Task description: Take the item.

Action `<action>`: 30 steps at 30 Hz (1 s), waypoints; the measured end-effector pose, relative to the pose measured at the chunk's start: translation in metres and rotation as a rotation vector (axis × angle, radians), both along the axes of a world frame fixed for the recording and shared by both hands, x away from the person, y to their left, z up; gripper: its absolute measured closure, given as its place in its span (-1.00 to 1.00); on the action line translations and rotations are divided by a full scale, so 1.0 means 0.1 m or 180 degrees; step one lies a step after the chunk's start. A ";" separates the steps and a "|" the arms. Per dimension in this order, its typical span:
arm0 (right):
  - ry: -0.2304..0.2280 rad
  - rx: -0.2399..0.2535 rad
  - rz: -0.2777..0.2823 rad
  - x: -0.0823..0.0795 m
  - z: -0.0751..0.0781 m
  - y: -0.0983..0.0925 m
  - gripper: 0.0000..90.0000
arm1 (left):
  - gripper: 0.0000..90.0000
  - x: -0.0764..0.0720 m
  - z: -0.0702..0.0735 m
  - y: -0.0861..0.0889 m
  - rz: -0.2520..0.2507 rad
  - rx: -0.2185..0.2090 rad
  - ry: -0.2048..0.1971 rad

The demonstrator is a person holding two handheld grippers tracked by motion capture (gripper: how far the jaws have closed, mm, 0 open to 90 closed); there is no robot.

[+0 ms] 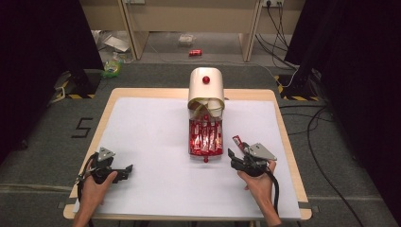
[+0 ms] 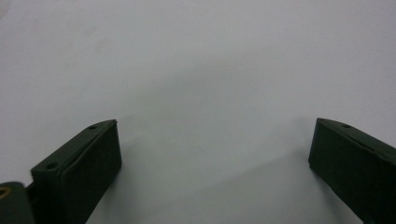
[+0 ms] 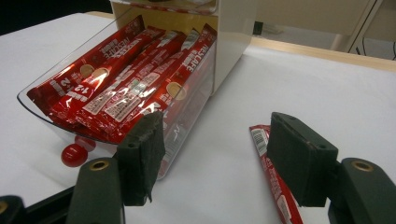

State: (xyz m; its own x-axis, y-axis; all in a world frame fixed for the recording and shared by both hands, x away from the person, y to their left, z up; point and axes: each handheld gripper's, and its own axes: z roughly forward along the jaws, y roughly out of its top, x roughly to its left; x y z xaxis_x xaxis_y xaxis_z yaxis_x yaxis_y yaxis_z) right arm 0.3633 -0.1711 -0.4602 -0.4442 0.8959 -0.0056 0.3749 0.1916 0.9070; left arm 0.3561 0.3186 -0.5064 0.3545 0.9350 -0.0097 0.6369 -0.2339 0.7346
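With our right gripper [image 3: 212, 158] open wide and empty over the loose red packet [image 3: 271, 172] lying on the counter [image 1: 142, 142] right of the drawer [image 1: 205, 138], we should lower squarely before closing; the left gripper [image 2: 212, 154] rests open

Desk [image 1: 118, 94]: light wooden top, rectangular, bare wood showing as a rim along the far and side edges.

White sheet [image 1: 151, 137]: covers nearly the whole desk, reaching the near edge.

Cream rounded dispenser box with a red knob [image 1: 206, 87]: stands on the sheet at the middle of the far edge.

Clear plastic drawer of red coffee stick sachets [image 1: 205, 137]: extends from the box toward the desk's centre.

Single red stick sachet [image 3: 271, 172]: lies flat on the sheet, right of the drawer, toward the right edge.
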 end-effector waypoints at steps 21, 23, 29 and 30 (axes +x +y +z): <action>0.0069 -0.0001 0.0164 -0.05 -0.05 0.15 -0.22 | -0.96 0.00 0.00 0.00 -0.0001 -0.0001 0.0001; 0.0084 0.0002 0.0188 -0.06 -0.06 0.17 -0.22 | -0.96 0.00 0.00 0.00 0.0000 -0.0002 0.0000; 0.0076 -0.0013 0.0233 -0.07 -0.07 0.21 -0.23 | -0.96 0.00 0.00 0.00 0.0000 -0.0004 0.0002; 0.0070 -0.0025 0.0237 -0.07 -0.08 0.21 -0.23 | -0.96 0.00 0.00 0.00 0.0000 -0.0003 0.0002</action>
